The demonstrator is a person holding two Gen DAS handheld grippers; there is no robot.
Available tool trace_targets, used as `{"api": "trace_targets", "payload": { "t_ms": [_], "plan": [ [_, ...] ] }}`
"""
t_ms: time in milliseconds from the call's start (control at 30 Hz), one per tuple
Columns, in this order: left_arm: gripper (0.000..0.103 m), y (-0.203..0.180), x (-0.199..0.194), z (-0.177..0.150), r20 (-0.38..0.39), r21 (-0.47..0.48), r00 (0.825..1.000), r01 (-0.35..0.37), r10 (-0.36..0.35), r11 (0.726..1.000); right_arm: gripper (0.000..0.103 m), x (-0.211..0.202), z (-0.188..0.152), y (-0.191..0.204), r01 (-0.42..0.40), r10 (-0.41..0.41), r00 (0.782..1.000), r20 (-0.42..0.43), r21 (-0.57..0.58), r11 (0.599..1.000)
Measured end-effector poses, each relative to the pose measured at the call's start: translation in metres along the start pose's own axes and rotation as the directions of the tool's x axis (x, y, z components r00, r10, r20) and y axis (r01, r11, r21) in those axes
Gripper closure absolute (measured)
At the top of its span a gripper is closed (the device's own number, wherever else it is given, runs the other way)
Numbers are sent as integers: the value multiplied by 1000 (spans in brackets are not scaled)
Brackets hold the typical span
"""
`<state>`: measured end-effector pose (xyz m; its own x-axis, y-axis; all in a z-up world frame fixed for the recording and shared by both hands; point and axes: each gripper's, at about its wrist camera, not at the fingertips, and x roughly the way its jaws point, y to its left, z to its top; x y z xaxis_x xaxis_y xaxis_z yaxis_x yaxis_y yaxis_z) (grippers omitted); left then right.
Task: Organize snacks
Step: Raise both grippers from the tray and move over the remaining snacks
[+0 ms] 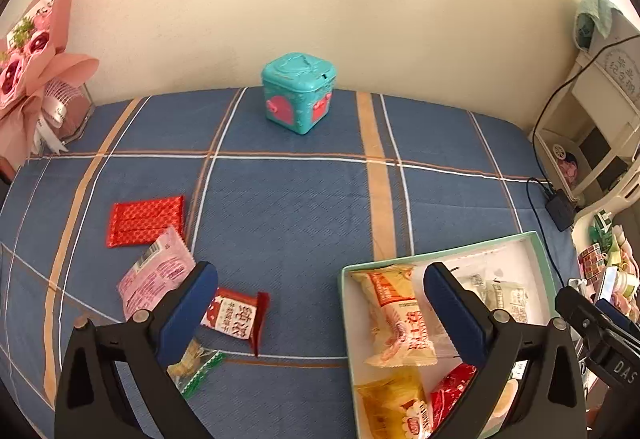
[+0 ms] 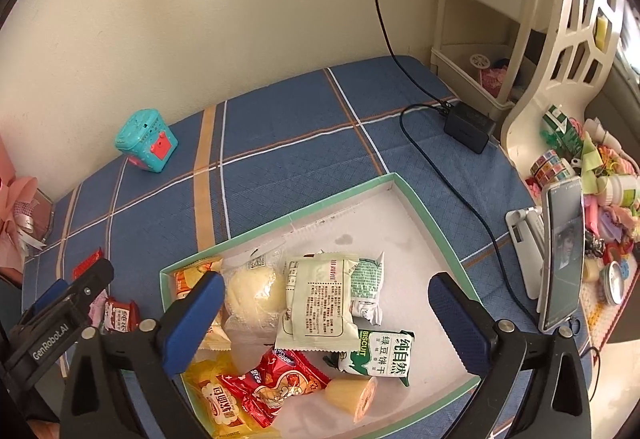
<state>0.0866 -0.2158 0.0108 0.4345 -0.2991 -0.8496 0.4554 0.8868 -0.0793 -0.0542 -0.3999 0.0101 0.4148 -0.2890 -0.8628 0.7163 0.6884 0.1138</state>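
Observation:
A shallow green-rimmed box (image 2: 424, 211) lies on the blue plaid cloth and holds several snack packs, among them a cream biscuit pack (image 2: 316, 303) and a red pack (image 2: 280, 387). It also shows in the left wrist view (image 1: 440, 255). Loose on the cloth at the left lie a red packet (image 1: 146, 221), a pink packet (image 1: 158, 271), a small red-and-white packet (image 1: 236, 315) and a green-edged clear packet (image 1: 196, 363). My left gripper (image 1: 320, 315) is open and empty above the cloth between the loose packets and the box. My right gripper (image 2: 326, 323) is open and empty over the box.
A teal toy box (image 1: 298, 91) stands at the back by the wall. A pink bouquet (image 1: 28, 67) sits at the far left. A black charger (image 2: 468, 125) with its cable, a phone on a stand (image 2: 560, 251) and a cluttered shelf (image 2: 520, 39) are at the right.

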Motion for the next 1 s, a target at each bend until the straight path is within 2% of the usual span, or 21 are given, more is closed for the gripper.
{"api": "trace_targets", "payload": {
  "t_ms": [233,567,733,1000],
  "plan": [
    [0,9,-9,-5,3,3,1000,-21,21,1000,0,-7,-9,17,-20,20,1000,14,-27,999],
    [0,49,-32,-14,44,-71,999,-21,24,997,0,-12,-26,35,-29,30,1000,3,-45,999],
    [0,77,-44,-19,68,-102,996,-55,62,993,0,-11,-39,50,-33,32,999,-21,-84,996],
    [0,130,-52,-36,12,-143,987,-155,159,977,0,-10,-64,81,-54,45,997,-64,-150,987]
  ]
}}
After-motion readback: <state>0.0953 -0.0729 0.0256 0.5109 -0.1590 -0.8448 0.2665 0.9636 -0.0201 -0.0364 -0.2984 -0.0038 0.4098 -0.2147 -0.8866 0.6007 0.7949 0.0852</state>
